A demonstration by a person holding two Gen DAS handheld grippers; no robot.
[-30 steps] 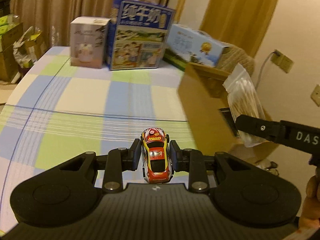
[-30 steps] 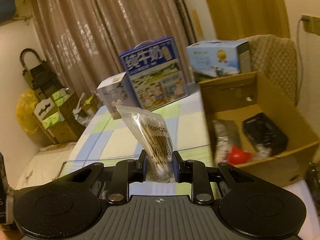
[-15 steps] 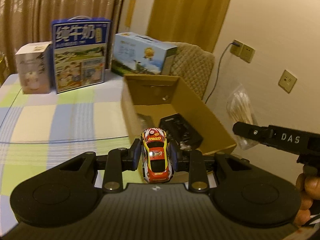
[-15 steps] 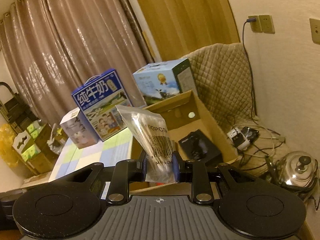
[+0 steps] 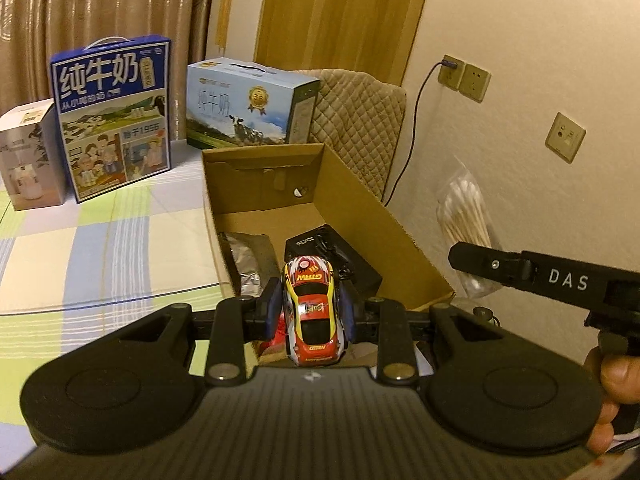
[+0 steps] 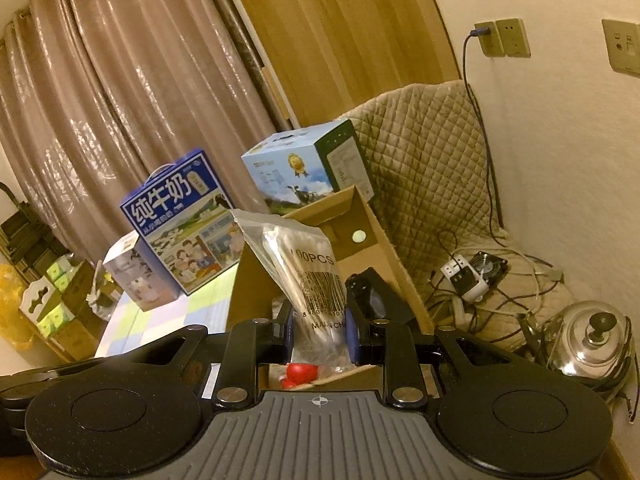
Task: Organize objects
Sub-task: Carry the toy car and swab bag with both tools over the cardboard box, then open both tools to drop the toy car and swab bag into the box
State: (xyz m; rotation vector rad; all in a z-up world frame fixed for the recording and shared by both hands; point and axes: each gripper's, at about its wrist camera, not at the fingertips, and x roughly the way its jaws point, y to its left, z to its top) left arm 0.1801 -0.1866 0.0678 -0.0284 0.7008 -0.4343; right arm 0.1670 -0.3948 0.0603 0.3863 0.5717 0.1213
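The left gripper [image 5: 311, 312] is clamped on a toy race car [image 5: 314, 312], red, yellow and white, with "GTRW" on its windscreen and bumper; it hangs over the near end of an open cardboard box [image 5: 360, 200]. The car and gripper body hide much of the box's near floor: a crinkled silver pouch [image 5: 250, 256] and a black case [image 5: 340, 256] lettered "FLYCC…" show, the last letters covered, and a red thing [image 6: 302, 372] below cannot be made out. The right gripper [image 6: 319, 330] is closed on a clear bag of cotton swabs [image 6: 304, 272], printed "…00PCS" above a barcode, with "MA… CH…" cut off by the pads; it is held above the box's near right corner. In the left wrist view that gripper reads "DAS", and a hand [image 5: 608, 396] is cropped at the edge. At the bed's far edge stand a blue milk carton [image 5: 112, 120] marked "纯牛奶" and "1956", a pale blue milk carton [image 5: 248, 108], and a white box [image 5: 28, 156] whose print is unreadable.
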